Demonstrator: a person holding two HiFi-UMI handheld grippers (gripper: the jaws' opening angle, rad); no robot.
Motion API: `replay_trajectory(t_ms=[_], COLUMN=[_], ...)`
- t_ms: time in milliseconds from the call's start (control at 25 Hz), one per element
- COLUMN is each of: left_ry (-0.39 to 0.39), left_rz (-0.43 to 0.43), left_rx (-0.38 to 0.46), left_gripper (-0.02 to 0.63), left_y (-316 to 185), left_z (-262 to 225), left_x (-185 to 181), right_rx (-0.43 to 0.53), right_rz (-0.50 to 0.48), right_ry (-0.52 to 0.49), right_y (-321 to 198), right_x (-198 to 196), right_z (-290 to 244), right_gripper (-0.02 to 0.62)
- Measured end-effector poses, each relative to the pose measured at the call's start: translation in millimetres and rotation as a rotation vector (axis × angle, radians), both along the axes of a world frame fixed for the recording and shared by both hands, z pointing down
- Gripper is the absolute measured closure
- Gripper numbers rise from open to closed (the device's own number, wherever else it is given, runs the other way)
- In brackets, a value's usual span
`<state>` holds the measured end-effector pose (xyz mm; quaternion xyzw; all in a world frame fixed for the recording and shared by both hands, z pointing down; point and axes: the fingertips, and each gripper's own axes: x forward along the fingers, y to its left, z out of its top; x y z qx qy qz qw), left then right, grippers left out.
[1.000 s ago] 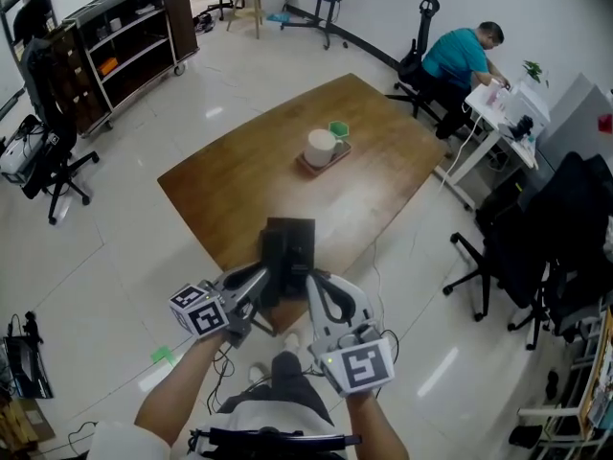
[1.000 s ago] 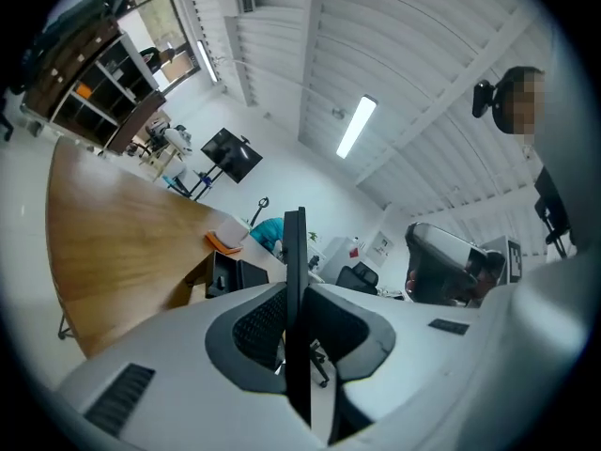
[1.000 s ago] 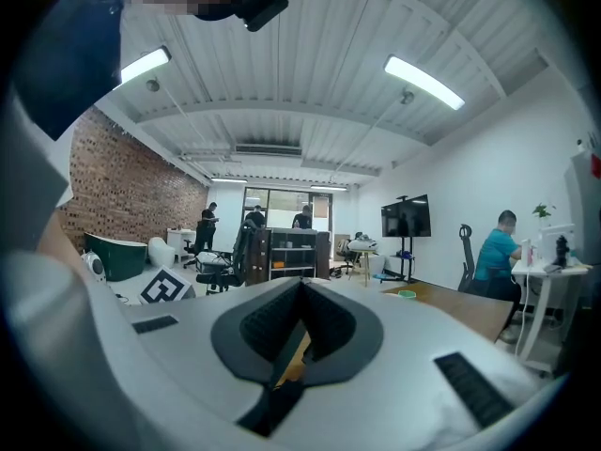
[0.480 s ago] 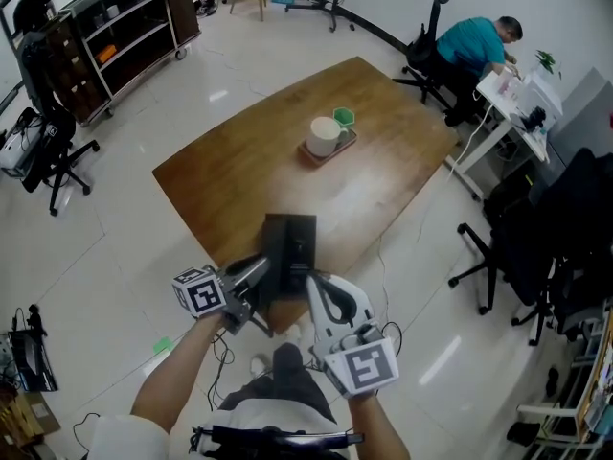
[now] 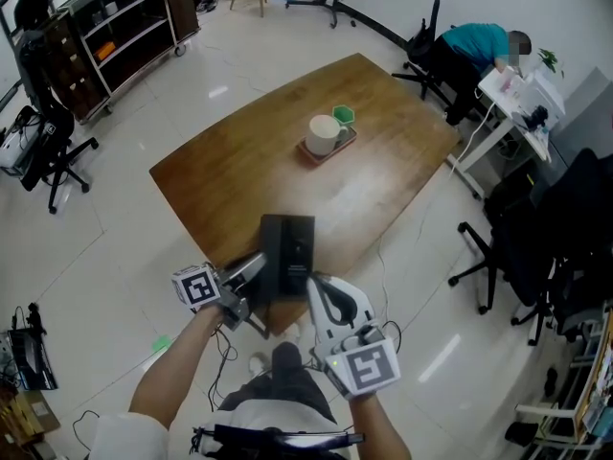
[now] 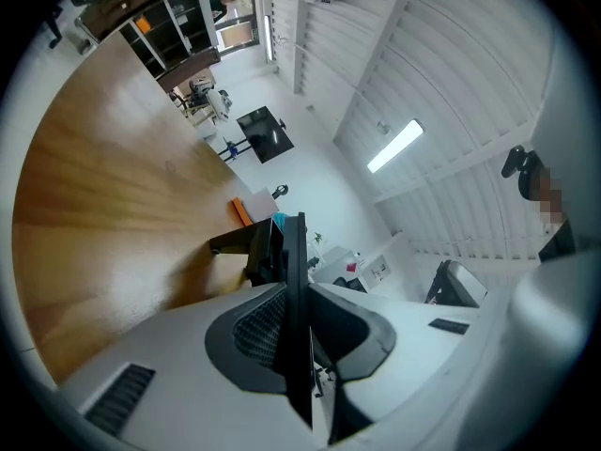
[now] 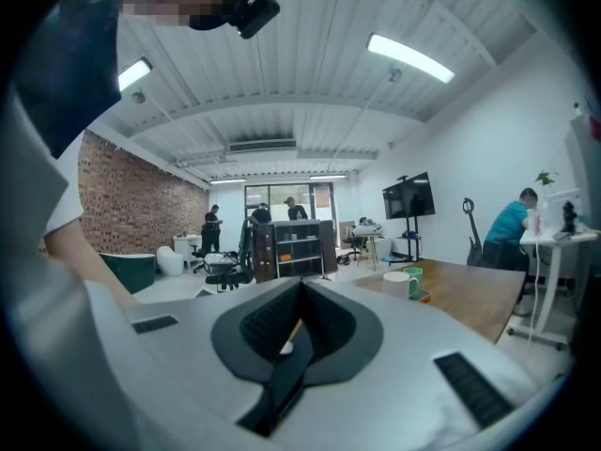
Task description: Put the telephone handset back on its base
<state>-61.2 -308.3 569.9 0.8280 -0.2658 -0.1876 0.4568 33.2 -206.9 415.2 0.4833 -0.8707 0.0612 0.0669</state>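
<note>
A black telephone [image 5: 287, 255] lies at the near corner of the wooden table [image 5: 239, 166]; I cannot tell its handset from its base in the head view. My left gripper [image 5: 257, 268] sits at the telephone's near left edge with its jaws closed together and nothing between them. In the left gripper view the telephone [image 6: 246, 244] shows as a dark shape just beyond the left gripper [image 6: 300, 233], low over the table [image 6: 103, 186]. My right gripper [image 5: 315, 284] is at the telephone's near right end, jaws together and empty. The right gripper view looks past the right gripper [image 7: 300, 291] across the room.
A white mug [image 5: 321, 134] and a green cup [image 5: 343, 116] stand on a small tray [image 5: 332, 151] mid-table. Office chairs [image 5: 50, 151] [image 5: 508, 257], dark shelving [image 5: 120, 27] and a person bent over a white desk [image 5: 474, 44] surround the table.
The view has shifted a little closer to the table. My left gripper has edged up along the telephone's left side. The right gripper has hardly moved.
</note>
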Motion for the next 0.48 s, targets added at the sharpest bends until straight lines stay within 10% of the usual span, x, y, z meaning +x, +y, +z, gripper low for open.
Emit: replay_trajectory(t_ms=[480], left_ry=[0.017], left_rz=[0.020], left_rx=[-0.080], left_gripper=[0.543], left_y=[-6.1], left_z=[5.3], left_x=[4.4], right_rx=[-0.006], right_rz=[-0.004], right_ry=[-0.002], right_y=[1.6], right_x=[1.8], right_z=[-1.1], right_gripper=[0.591])
